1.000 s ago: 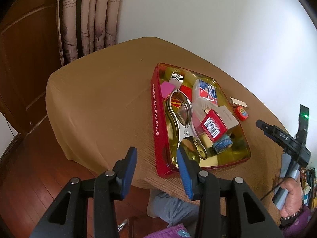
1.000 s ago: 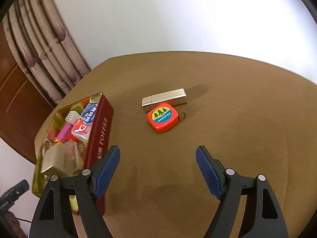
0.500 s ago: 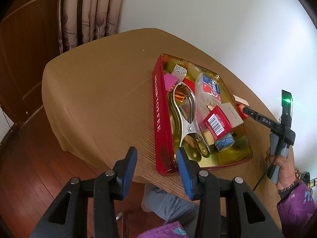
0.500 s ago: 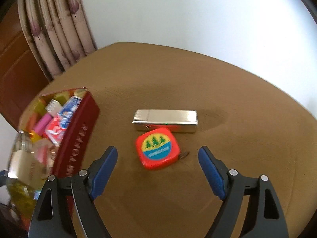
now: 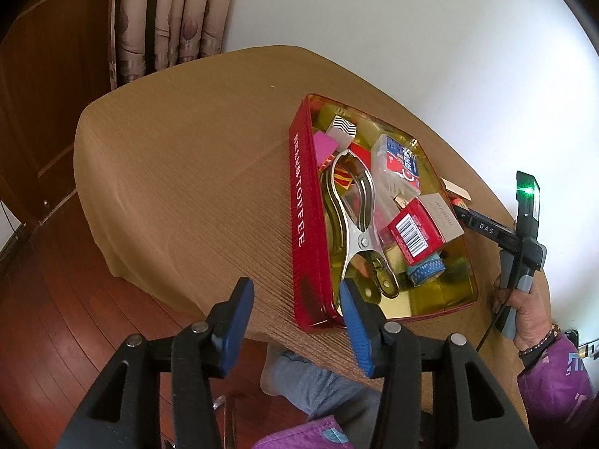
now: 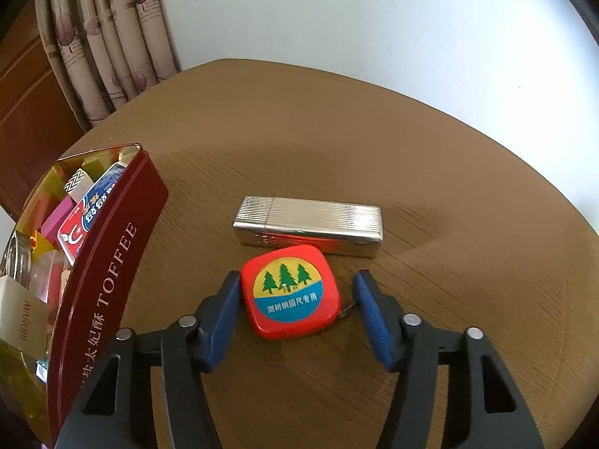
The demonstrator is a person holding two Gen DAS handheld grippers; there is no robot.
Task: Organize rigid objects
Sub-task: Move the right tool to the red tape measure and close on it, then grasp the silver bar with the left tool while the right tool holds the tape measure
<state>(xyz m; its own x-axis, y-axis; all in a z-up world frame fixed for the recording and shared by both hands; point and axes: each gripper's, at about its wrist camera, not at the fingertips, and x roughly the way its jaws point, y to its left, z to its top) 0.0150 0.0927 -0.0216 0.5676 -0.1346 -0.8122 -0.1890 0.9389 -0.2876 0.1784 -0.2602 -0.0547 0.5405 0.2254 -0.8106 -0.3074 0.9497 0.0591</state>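
A red tape measure [image 6: 291, 296] with a tree label lies on the brown table. My right gripper [image 6: 295, 295] is open around it, with the left pad close to its side and the right pad apart. A ribbed silver case [image 6: 310, 223] lies just behind the tape measure. A red TOFFEE tin [image 6: 112, 273] stands to the left, holding several small boxes. In the left wrist view the tin [image 5: 299, 202] holds a metal clamp [image 5: 352, 220] and boxes. My left gripper [image 5: 297, 310] is open and empty above the table's near edge, by the tin's near corner.
The table [image 5: 179, 172] has a ribbed brown cloth and rounded edges. Curtains [image 5: 168, 18] and a wooden door [image 5: 41, 104] stand behind it on the left, and a white wall is at the back. The person's lap [image 5: 310, 385] is below the near edge.
My right gripper has moved forward and down, so the tape measure now sits between its fingers. My left gripper has shifted slightly and stays open near the tin.
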